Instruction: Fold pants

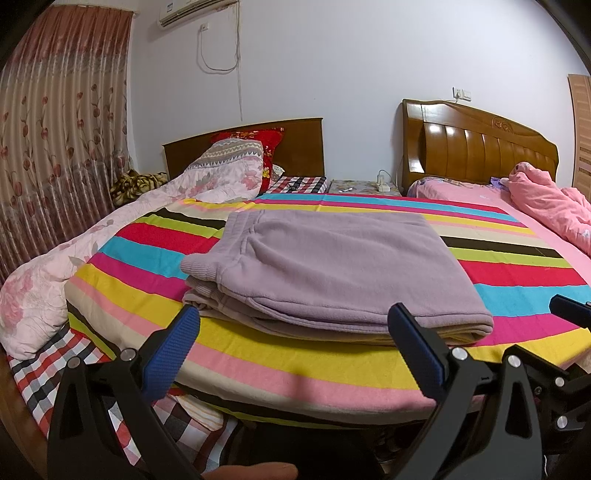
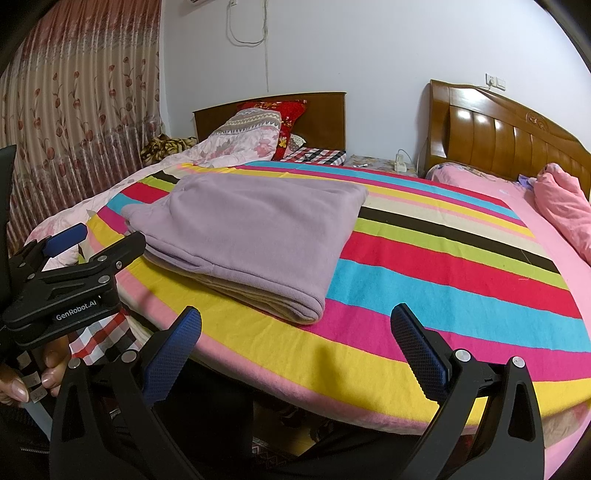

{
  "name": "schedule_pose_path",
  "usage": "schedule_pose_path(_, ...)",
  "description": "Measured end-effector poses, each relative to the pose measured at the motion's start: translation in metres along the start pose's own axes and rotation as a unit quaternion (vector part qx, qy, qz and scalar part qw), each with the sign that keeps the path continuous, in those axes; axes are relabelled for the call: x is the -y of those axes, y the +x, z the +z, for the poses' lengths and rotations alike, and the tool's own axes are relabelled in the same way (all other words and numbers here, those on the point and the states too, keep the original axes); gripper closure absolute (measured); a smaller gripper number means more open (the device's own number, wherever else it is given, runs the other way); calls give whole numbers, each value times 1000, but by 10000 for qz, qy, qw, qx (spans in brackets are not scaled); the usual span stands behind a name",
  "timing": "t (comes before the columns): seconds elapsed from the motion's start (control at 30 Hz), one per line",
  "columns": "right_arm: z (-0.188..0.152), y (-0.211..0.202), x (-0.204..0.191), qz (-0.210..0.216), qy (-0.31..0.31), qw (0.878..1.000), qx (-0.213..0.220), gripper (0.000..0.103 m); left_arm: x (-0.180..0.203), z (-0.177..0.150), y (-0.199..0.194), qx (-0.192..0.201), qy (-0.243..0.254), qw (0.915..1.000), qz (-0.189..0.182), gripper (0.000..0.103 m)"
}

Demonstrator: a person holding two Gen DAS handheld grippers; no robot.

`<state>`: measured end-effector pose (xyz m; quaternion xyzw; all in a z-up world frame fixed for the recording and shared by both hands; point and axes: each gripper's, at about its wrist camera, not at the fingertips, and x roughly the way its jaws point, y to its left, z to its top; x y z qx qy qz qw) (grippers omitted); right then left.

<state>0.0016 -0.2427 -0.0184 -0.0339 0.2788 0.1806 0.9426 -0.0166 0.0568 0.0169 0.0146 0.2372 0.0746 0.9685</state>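
the only readable text is "genrobot.ai", printed in white letters on the black body of the left gripper (image 2: 79, 242), seen at the left edge of the right wrist view. the small label on the air conditioner (image 1: 192, 9) high on the wall is too blurred to read.
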Motion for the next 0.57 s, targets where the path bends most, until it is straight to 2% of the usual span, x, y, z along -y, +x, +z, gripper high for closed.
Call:
schedule_pose_path(0.47, -7, -6, -7, -12, 71, 10000, 13, 4, -2, 0, -1, 50, 9, 10000, -52, 1)
schedule_pose_path(0.53, -7, -12, -5, -97, 141, 9997, 152, 4, -4, 1, 1, 37, 14, 10000, -17, 1)
schedule_pose_path(0.57, -6, -22, 1, -230, 229, 9987, 384, 4, -9, 2, 2, 37, -22, 9999, 95, 1)
